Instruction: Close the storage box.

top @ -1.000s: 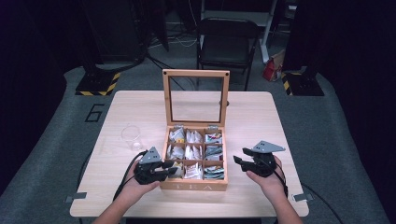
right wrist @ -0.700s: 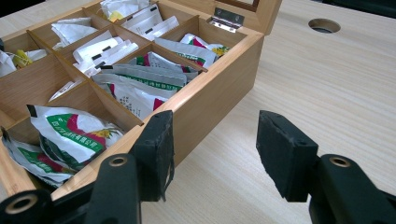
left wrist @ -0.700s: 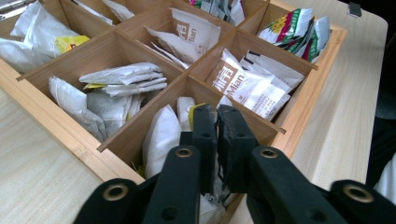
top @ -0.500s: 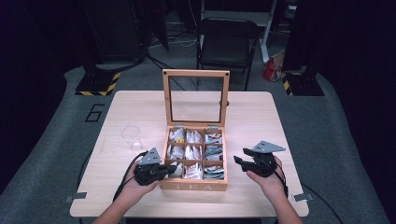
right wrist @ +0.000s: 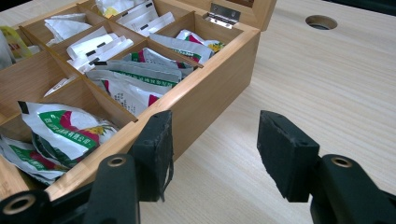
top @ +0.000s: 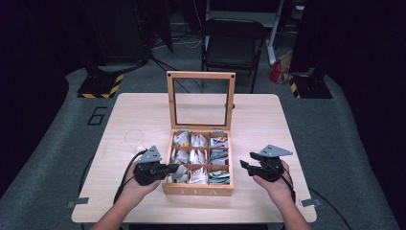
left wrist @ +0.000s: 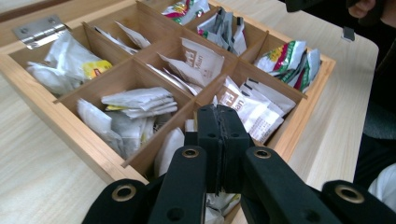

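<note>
Left gripper (left wrist: 219,140) is closed, jaws pressed together over the tea box's (top: 198,189) front-left compartment, among white tea sachets (left wrist: 168,149). Whether a sachet is pinched cannot be told. Right gripper (right wrist: 212,149) stands apart, holding nothing, beside the box's right wall near the table's (top: 258,120) front edge.

1. We note the tea box (top: 197,188) in pale honey wood, with "TEA" in lighter letters on its front wall.
2. Sachets at its right side (right wrist: 70,128): white with green bands, red patches and dark print.
3. Middle sachets (left wrist: 201,63): white with brown lettering and a small brown building mark.
4. Left sachets (left wrist: 70,58): plain white, one with a yellow label.
5. Hinges (right wrist: 223,14): bright silver.
6. Tabletop (top: 143,115): light beige with fine wood grain.
7. Left tongs (left wrist: 219,140) and right tongs (right wrist: 212,149): matt black, with brass-coloured rivets; grey three-cornered plates on top.
8. Floor (top: 62,124): grey carpet with a dark "6"; yellow-and-black hazard stripes (top: 98,86) on a black stand base.
</note>
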### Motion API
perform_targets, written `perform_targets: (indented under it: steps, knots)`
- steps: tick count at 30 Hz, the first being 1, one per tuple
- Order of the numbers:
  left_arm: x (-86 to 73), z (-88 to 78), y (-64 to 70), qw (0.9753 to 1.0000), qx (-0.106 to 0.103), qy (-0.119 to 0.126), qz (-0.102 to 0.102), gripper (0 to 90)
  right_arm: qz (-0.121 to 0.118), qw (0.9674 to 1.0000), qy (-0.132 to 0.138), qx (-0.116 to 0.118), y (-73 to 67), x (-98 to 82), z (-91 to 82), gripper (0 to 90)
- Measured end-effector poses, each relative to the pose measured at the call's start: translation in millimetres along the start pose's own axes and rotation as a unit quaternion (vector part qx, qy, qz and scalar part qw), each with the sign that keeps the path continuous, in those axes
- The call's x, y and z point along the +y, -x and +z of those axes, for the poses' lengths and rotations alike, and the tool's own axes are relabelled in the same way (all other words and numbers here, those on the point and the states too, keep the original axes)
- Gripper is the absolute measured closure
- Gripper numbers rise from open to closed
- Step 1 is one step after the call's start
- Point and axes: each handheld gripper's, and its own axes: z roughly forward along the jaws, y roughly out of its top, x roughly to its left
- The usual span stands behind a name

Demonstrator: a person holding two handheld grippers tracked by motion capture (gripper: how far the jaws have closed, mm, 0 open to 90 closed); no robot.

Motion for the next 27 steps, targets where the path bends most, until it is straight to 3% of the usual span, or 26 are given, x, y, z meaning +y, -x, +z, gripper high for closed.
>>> perform_targets:
  steps: [13, 27]
  knots:
    - [21.2, -11.5, -6.3, 0.9998, 0.010, -0.001, -0.016, 89.4, 0.005, 1.0000, -0.004, -0.005, 2.0, -2.1, 1.5, 44.8]
    - [43.5, -38.5, -28.8, 0.9982, 0.048, 0.016, -0.032, 89.5, 0.009, 0.9999, -0.006, -0.003, 2.8, -3.1, 2.7, 44.3]
